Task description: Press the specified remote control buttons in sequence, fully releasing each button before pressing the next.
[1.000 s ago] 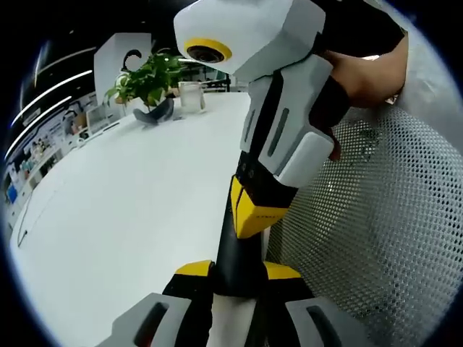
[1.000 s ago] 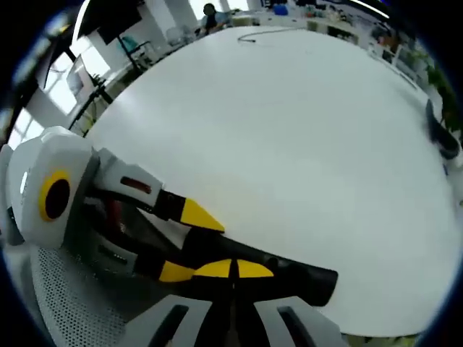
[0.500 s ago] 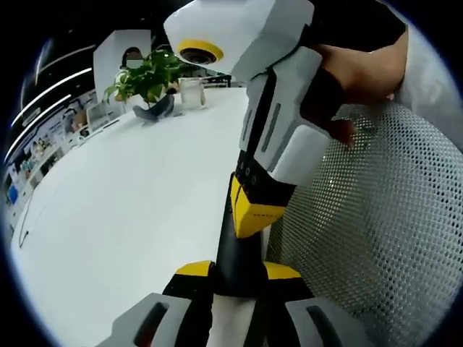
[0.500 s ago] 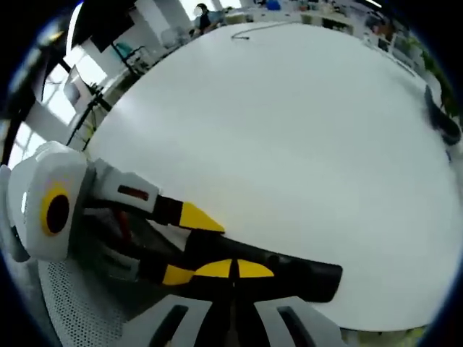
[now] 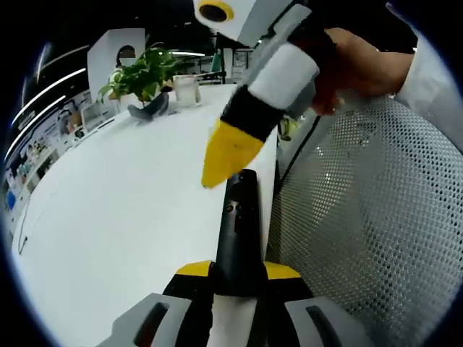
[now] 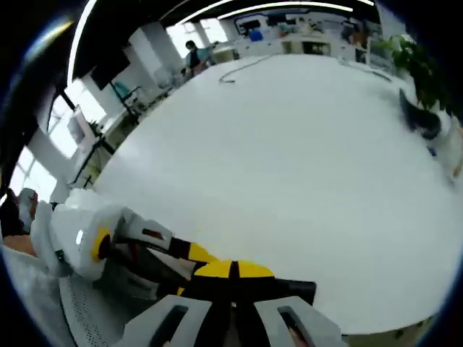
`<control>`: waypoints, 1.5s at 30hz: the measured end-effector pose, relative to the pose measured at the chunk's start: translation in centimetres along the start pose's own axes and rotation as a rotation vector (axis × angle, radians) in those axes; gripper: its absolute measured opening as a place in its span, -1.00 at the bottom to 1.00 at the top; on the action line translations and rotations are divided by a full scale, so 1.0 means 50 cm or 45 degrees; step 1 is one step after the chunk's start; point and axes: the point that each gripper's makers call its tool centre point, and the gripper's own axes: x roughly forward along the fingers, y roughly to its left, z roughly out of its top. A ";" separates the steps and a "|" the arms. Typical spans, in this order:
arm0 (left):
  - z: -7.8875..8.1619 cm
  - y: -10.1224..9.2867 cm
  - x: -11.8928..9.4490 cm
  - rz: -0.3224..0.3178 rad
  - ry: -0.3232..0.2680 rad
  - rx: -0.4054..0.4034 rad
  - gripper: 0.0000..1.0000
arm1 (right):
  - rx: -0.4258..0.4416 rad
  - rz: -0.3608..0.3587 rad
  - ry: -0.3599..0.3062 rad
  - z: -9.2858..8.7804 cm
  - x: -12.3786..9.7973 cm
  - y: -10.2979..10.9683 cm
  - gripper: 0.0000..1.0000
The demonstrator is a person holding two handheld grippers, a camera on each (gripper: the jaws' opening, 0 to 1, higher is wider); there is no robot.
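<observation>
Two grippers: our left gripper [image 5: 239, 271] grips the remote [image 5: 237, 228]; our right gripper [image 5: 226, 153], tips together, has just lifted off it, button released, over the desk [image 5: 116, 210].

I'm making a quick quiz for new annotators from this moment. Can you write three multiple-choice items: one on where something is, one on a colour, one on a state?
1. Where is the potted plant?
A. at the far end of the white table
B. on the mesh chair
C. on the floor

2. What colour are the right claw tips?
A. red
B. yellow
C. green

3. How is the remote control held?
A. lying loose on the table
B. clamped in the left claw
C. hanging from a cord

Answers: 1 A, it stands far off on the tabletop; 2 B, the tapered tip is yellow; 3 B, both left jaws flank its body.
</observation>
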 end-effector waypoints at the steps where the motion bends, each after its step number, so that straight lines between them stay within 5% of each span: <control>1: 0.000 -0.001 0.000 -0.004 0.002 0.005 -0.52 | -0.010 -0.035 -0.037 0.007 -0.014 -0.010 -1.00; 5: 0.000 0.000 -0.001 -0.028 0.023 0.027 -0.52 | -0.118 -0.205 -0.193 0.028 -0.073 -0.056 -1.00; 13: -0.008 0.023 -0.007 -0.032 0.064 0.024 -0.54 | -0.212 -0.344 -0.444 0.080 -0.093 -0.084 -0.34; 16: -0.014 0.036 -0.013 -0.037 0.064 0.015 -0.54 | -0.196 -0.359 -0.438 0.072 -0.092 -0.097 0.02; 25: -0.026 0.085 -0.024 -0.037 0.105 0.056 -0.54 | -0.228 -0.394 -0.481 0.084 -0.089 -0.102 0.50; 45: -0.002 0.279 -0.042 0.043 0.186 0.213 -0.54 | -0.238 -0.414 -0.407 0.068 -0.079 -0.112 0.36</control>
